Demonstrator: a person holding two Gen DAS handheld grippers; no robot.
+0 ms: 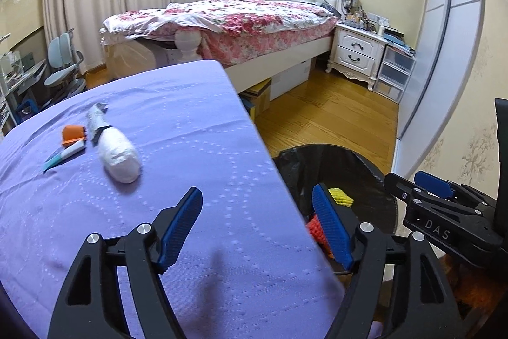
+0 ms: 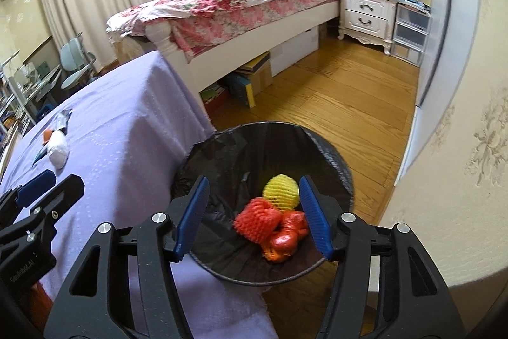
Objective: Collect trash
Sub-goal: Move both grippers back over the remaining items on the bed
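My right wrist view looks straight down into the round bin lined with a black bag, where a yellow foam net, a red-orange foam net and a crumpled glossy red wrapper lie together. My left wrist view catches only the bin's edge, but shows clearly what remains on the desk under the purple cloth: a white crumpled paper wad, a small orange piece, a grey foil packet and a teal-and-white tube. My right gripper stands open above the bin, holding nothing. My left gripper is open and empty over the desk's edge.
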